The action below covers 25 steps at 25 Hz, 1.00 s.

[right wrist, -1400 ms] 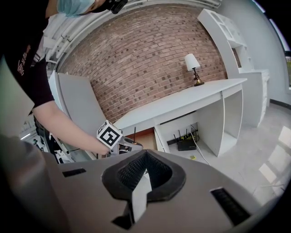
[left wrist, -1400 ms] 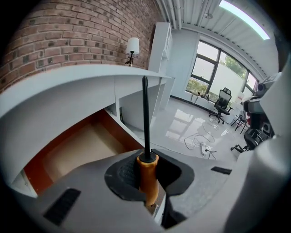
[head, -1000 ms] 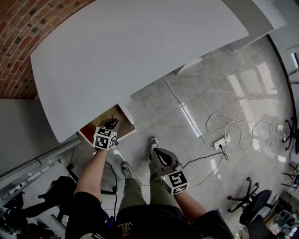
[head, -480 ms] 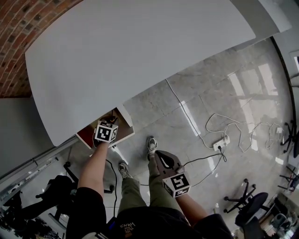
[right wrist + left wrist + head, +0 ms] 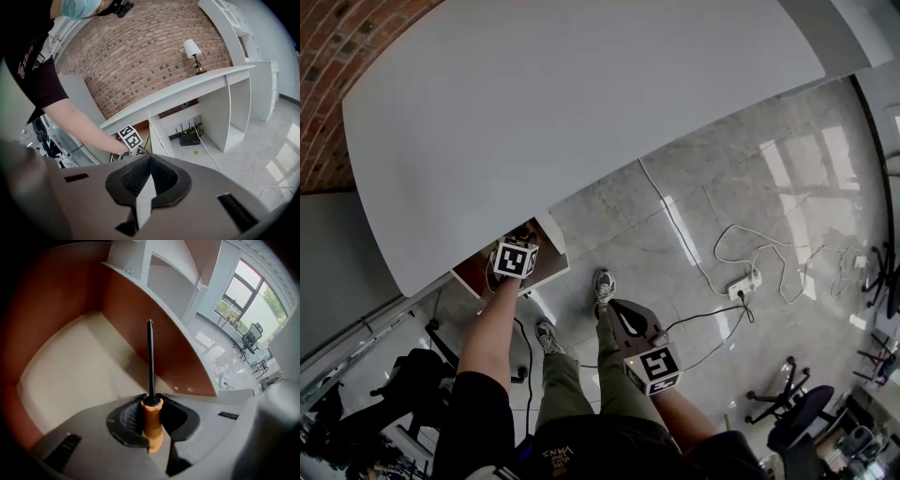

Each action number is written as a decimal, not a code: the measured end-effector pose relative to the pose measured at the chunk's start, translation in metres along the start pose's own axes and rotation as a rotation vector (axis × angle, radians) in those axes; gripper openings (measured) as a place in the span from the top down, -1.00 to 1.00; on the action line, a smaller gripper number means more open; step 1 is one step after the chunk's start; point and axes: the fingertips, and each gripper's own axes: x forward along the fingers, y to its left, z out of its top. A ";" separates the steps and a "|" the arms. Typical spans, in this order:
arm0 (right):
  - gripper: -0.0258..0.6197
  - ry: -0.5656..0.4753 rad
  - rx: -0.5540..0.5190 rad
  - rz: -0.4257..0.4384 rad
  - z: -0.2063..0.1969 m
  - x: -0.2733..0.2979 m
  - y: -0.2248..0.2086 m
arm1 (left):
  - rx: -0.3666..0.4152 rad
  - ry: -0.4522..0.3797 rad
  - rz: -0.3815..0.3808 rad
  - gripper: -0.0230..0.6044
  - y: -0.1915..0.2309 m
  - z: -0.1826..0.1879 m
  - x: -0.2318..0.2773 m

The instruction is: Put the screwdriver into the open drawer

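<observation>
Lowered further into the open brown-walled wooden drawer (image 5: 136, 319), the left tool (image 5: 151, 398) clamps the orange-handled, black-shafted screwdriver (image 5: 152, 425), its tip aimed at the bare beige bottom. Best to sink lower, lay the shaft flat, then release. Empty, the right tool (image 5: 149, 161) hangs closed beside the white desk (image 5: 581, 112), over the polished grey floor (image 5: 750, 187).

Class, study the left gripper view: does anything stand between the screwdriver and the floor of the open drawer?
Nothing visible does. The left gripper grips the screwdriver by its orange handle, shaft pointing into the drawer, whose pale floor below it lies bare.
</observation>
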 end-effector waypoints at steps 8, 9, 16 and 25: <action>0.93 0.012 -0.001 0.006 -0.003 0.005 0.001 | 0.001 0.058 0.014 0.76 0.003 -0.010 0.012; 0.93 0.012 0.000 0.007 -0.003 0.006 0.001 | -0.002 0.064 0.016 0.76 0.004 -0.010 0.013; 0.93 0.019 0.004 0.014 -0.006 0.009 0.001 | -0.034 0.064 0.030 0.71 0.010 -0.010 0.015; 0.93 0.007 -0.006 0.003 0.001 0.009 0.002 | 0.013 0.016 0.058 0.54 0.015 -0.005 0.000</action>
